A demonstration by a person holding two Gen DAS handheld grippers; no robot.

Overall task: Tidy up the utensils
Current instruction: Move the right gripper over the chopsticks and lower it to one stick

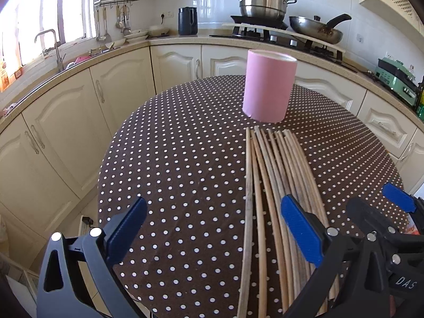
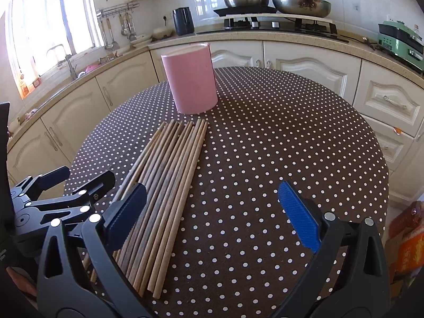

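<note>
Low over the near edge of the surface [image 2: 265, 137], both tools point toward the far edge. The left hand-held gripper [image 1: 212, 233] hangs with its jaws spread wide and nothing between them; its right blue pad [image 1: 302, 233] lies over the near part of the chopsticks [image 1: 267, 185], though whether it touches them cannot be told. The right hand-held gripper [image 2: 214, 212] is likewise wide open and empty, its left pad [image 2: 127, 206] over the near ends of the chopsticks [image 2: 169, 175] and its right pad over bare cloth. Each tool shows in the other's view, side by side and close together near that edge.

The chopsticks lie flat in a loose bundle, roughly parallel, running from the near edge toward the far one. Their far tips stop just short of a pink cup [image 1: 269, 87], which stands upright toward the far edge.

The surface is round, covered by a brown cloth with white dots. Behind it cream cabinets [image 2: 304, 63] run under a pale worktop. On it sit a hob with a steel steamer pot [image 1: 262, 0] and a wok [image 1: 315, 29], a dark kettle [image 1: 187, 21], a green appliance [image 2: 400, 42] and a sink with a tap [image 1: 53, 45] under a bright window.
</note>
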